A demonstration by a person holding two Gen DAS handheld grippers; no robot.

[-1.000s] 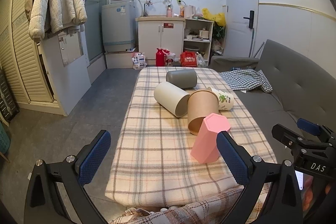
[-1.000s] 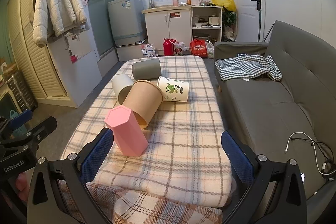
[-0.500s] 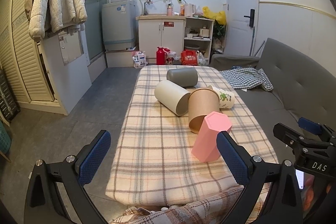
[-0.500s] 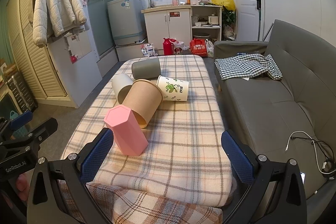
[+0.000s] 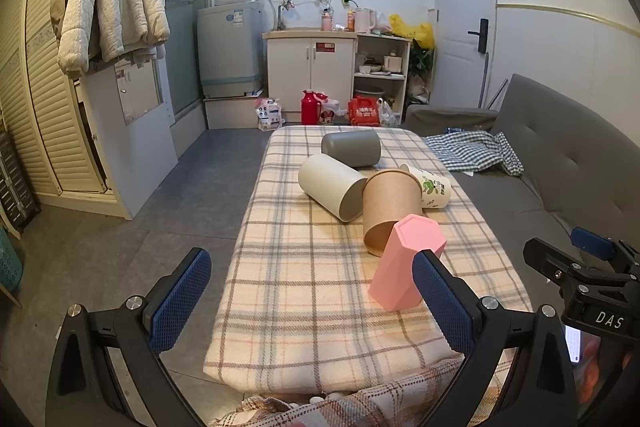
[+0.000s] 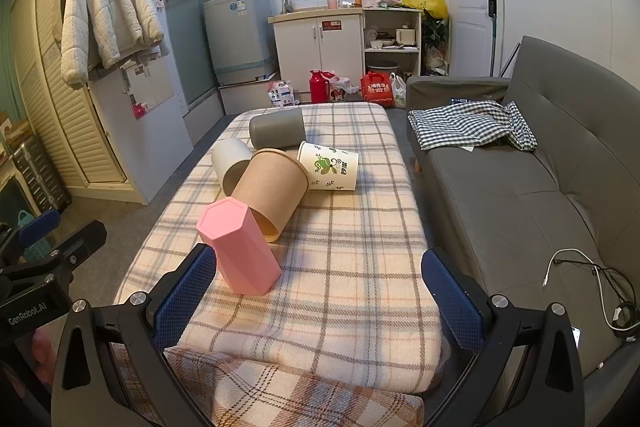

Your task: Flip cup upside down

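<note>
Both my fingers (image 5: 306,297) (image 6: 314,291) spread, empty — I'd pinch the kraft cup (image 6: 272,189) mid-wall, gently, then stand it mouth-down on the surface (image 6: 360,247).

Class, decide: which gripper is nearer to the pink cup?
Too close to call. The pink cup sits beside the left gripper's right finger, and beside the right gripper's left finger; neither touches it.

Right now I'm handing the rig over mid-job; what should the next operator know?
Left tongs: open, empty, short of the table.
Right tongs: open, empty.
Pink cup stands closed end up, nearest you.
Brown paper cup, cream cup, grey cup and printed paper cup lie on their sides on the plaid tablecloth.
Left: stand those four upside down.
</note>
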